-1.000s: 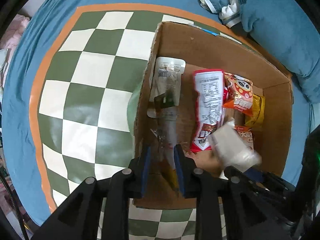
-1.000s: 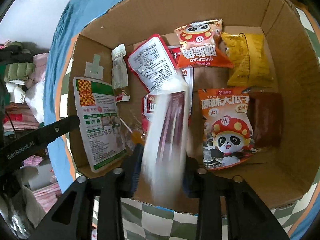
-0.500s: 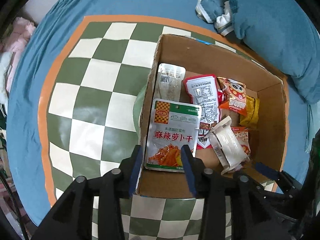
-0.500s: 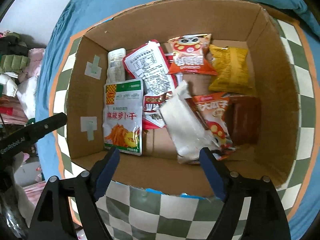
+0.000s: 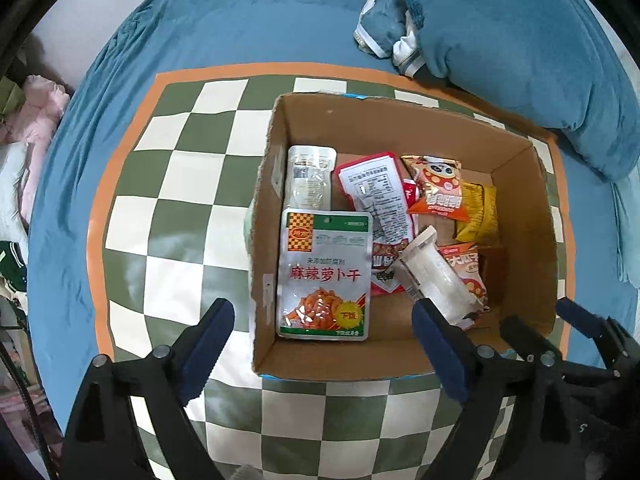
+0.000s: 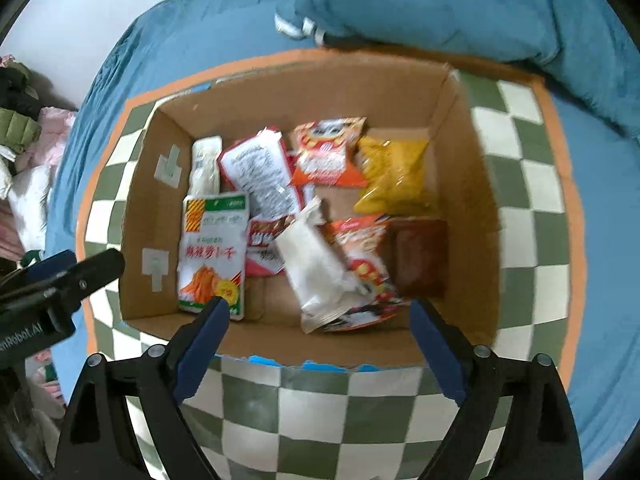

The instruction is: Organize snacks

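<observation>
Checkered mat [image 5: 168, 208]: cardboard box [image 5: 516, 208], pouch [image 5: 324, 276] reads "麻辣萝卜干"; both hand-held grippers [image 5: 324, 344] [image 6: 318, 344] just spread, empty.

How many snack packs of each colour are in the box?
Silver or clear packs: 2
Red-and-white packs: 2
Orange packs: 2
Yellow packs: 1
White packs: 1
Dark brown packs: 1
Total: 9
</observation>
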Motion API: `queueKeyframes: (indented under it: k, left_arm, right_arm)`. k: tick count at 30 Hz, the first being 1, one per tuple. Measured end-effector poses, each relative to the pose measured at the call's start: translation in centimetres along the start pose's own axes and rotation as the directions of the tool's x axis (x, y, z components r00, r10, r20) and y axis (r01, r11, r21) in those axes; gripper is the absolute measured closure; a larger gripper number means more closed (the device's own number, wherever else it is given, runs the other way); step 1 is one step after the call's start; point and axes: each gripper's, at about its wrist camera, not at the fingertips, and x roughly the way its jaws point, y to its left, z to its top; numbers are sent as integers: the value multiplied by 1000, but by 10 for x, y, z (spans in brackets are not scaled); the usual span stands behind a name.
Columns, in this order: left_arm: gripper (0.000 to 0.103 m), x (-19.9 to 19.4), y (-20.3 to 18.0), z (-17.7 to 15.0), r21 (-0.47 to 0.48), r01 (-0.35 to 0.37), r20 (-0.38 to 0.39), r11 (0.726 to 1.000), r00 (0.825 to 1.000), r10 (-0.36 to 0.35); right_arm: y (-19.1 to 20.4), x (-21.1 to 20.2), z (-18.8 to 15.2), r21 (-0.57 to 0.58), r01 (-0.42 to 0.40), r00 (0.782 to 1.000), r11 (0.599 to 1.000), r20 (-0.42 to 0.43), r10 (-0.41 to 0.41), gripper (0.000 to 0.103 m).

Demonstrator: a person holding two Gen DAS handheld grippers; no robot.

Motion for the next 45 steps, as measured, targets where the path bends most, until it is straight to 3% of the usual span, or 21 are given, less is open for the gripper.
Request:
queueKeyframes:
  k: [29,36,44,45]
  left_arm:
    - [10,-31,-13,-5,18,-16,75,1000,997,15]
    - [10,-82,-21,-19,38,15,115,999,993,-20]
    - [10,-173,-32,-62,61,57,127,997,990,-64]
    - [10,-182,-33,-67,58,48,97,997,994,-54]
  right_arm:
    - [-29,-38,-9,77,16,997,997,69,-21,6]
    - [-28,-86,-27,86,16,993,996,118,-26,6]
    - [-27,-189,-67,115,6,982,993,187,-27,5]
    - [-25,-207,-75,115,6,980,993,197,-29,5]
